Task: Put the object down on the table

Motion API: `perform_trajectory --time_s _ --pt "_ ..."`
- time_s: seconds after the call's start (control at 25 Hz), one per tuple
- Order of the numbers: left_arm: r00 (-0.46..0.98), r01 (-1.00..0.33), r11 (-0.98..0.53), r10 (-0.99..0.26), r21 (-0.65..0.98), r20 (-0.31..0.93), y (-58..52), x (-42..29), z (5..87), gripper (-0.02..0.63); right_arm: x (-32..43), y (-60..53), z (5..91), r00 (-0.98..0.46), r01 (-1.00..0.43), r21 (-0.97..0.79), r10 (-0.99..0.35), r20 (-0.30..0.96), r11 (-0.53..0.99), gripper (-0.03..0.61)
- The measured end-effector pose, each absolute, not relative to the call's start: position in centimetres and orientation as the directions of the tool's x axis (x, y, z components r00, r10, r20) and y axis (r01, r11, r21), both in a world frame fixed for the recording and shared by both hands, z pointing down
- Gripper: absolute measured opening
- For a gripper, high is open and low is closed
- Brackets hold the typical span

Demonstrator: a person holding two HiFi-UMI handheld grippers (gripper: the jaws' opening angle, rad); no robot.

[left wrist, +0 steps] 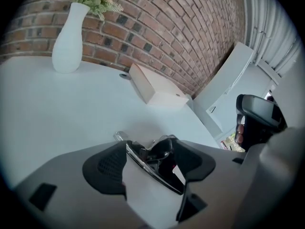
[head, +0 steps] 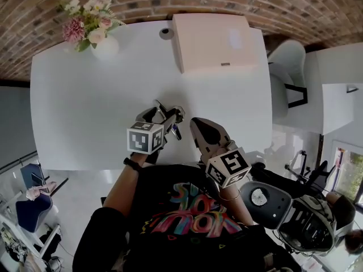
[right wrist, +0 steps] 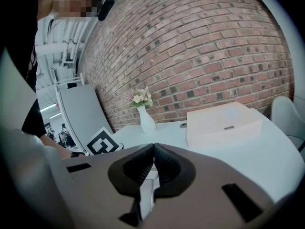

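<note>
Release stage. The left gripper point(head: 168, 113) stands spread wide around the black-and-chrome object point(left wrist: 153, 165), which appears to rest on the white table point(head: 108, 101) near its front edge, the pads not visibly pressing it. The right gripper point(right wrist: 153, 151) hovers just beside, jaws pressed together on nothing (idle here). Next move, as judged: draw the left gripper straight back without snagging the object.

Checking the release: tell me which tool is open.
The left tool: its jaws stand wide apart, the black-and-chrome object between them; the right tool is shut.
</note>
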State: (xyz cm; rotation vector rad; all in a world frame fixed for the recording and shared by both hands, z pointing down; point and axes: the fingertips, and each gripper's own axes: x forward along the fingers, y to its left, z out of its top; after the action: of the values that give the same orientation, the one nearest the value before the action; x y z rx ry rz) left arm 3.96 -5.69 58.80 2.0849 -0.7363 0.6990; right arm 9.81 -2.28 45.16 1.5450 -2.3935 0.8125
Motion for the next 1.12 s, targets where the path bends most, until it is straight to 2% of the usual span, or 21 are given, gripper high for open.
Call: perform_trajectory --time_s 0.56,0.88,1.12 --pt "0.670 -0.732 -0.585 -0.524 0.350 0.526 -7.5 1.1 49.3 0.295 9.1 -2.7 42.3 -0.446 -0.890 -0.285 -0.814 0.373 0.357 0.017" --pt "0.680 -0.731 -0.633 -0.649 0.254 0.342 -7.8 -0.3 41.2 0.295 8.5 -3.8 39.0 -0.464 -0.884 -0.228 -0.831 0.308 0.409 0.017" --pt "0.694 -0.720 -0.671 -0.692 0.178 0.199 -6.7 -1.3 35.8 0.293 7.4 -4.3 36.4 -0.490 -0.871 -0.162 -0.833 0.256 0.463 0.017"
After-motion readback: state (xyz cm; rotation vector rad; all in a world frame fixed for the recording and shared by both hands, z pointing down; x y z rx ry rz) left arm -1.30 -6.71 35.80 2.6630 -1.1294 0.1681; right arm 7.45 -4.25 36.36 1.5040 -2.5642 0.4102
